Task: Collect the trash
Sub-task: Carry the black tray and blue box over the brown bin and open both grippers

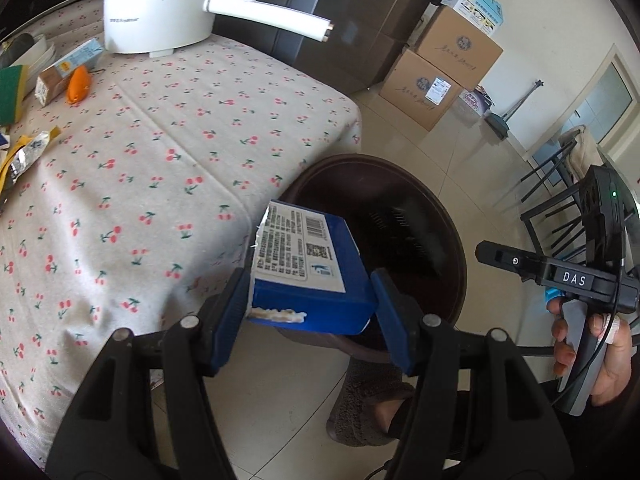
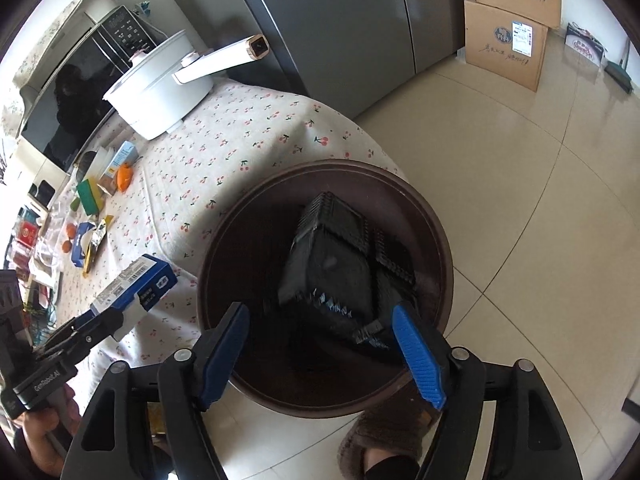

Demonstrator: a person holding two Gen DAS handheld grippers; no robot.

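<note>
My left gripper (image 1: 310, 312) is shut on a torn blue carton (image 1: 308, 272) with a white label and holds it at the near rim of the round brown trash bin (image 1: 448, 216), beside the table edge. The carton also shows in the right wrist view (image 2: 136, 284). My right gripper (image 2: 320, 344) is open and empty over the bin (image 2: 436, 240). A black plastic tray (image 2: 332, 268) lies inside the bin. More trash lies on the cherry-print tablecloth (image 1: 168, 152): a silver-yellow wrapper (image 1: 26, 156), a small carton (image 1: 68, 70) and an orange piece (image 1: 78, 84).
A white electric pot (image 1: 160, 4) with a long handle stands at the table's far end. A green sponge (image 1: 10, 94) lies at the left. Cardboard boxes (image 1: 436, 80) are stacked by the wall beside a grey fridge (image 2: 340, 20). A slippered foot (image 1: 368, 404) stands by the bin.
</note>
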